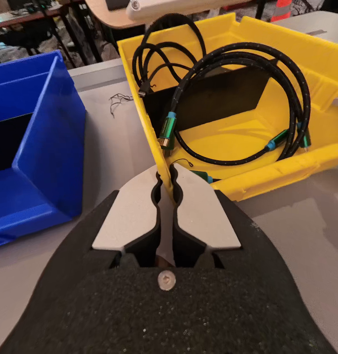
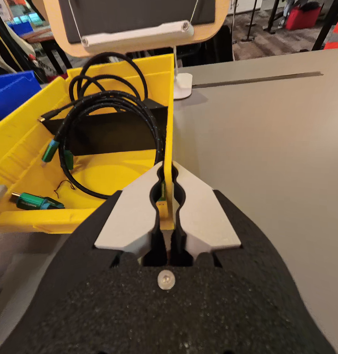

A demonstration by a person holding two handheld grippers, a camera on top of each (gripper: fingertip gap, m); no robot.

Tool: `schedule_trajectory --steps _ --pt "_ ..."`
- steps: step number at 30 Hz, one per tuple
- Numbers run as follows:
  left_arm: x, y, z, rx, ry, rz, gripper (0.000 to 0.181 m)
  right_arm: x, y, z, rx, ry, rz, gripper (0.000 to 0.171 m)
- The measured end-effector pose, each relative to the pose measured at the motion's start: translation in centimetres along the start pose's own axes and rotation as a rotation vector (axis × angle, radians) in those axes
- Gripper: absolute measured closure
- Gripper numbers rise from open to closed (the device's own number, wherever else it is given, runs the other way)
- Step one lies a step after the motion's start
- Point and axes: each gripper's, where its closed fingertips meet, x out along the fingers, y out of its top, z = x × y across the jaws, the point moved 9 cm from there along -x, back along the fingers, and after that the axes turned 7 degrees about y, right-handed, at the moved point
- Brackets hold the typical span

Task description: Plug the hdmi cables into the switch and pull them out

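Observation:
A yellow bin point(image 1: 279, 172) stands on the grey table. In it lie a black switch box point(image 1: 218, 99) and coiled black braided HDMI cables point(image 1: 241, 63) with green plugs point(image 1: 167, 132). My left gripper point(image 1: 165, 169) is shut on the bin's left wall near its front corner. In the right wrist view, the bin point(image 2: 39, 220) holds the switch point(image 2: 110, 132), the cables point(image 2: 114, 97) and the green plugs point(image 2: 49, 151). My right gripper point(image 2: 167, 164) is shut on the bin's right wall. One green plug point(image 2: 163, 189) shows through the gap between the fingers.
A blue bin point(image 1: 30, 143) stands left of the yellow one and also shows in the right wrist view point(image 2: 11, 92). A white stand base point(image 2: 182, 86) sits behind the yellow bin's right corner. The grey table point(image 2: 260, 153) stretches to the right, with a dark slot point(image 2: 260, 78). Some 20 cm of space lies between my two pairs of fingers.

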Motion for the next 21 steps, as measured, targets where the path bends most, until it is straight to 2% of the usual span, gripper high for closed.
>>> schedule_trajectory --steps 2,3,5,8,11,14,17,21 --pt "-0.2 0.4 -0.1 -0.004 -0.061 -0.043 0.169 0.3 0.0 0.1 -0.007 0.016 0.005 0.165" --pt "-0.7 0.6 -0.2 -0.026 -0.114 -0.048 0.16 0.3 0.1 0.1 -0.009 0.037 0.0 0.161" --pt "-2.2 1.2 -0.9 -0.064 -0.189 -0.01 0.155 0.1 0.1 0.1 -0.014 0.12 -0.007 0.147" --pt "-5.8 1.2 -3.9 -0.136 -0.237 0.099 0.153 -0.7 -0.1 0.7 -0.06 0.213 -0.017 0.144" --pt "-8.8 -1.2 -9.6 -0.214 -0.147 0.123 0.153 -2.0 -0.1 1.9 -0.086 0.284 0.008 0.143" --pt "-10.3 -3.9 -17.7 -0.298 -0.02 0.04 0.15 -3.3 0.2 3.1 -0.091 0.302 0.041 0.142" --pt "-10.1 -6.1 -25.3 -0.369 0.077 0.004 0.144 -4.3 0.2 4.0 -0.078 0.306 0.057 0.14" --pt "-8.2 -6.4 -29.2 -0.4 0.046 0.021 0.145 -5.4 -0.3 4.8 -0.107 0.268 0.052 0.139"
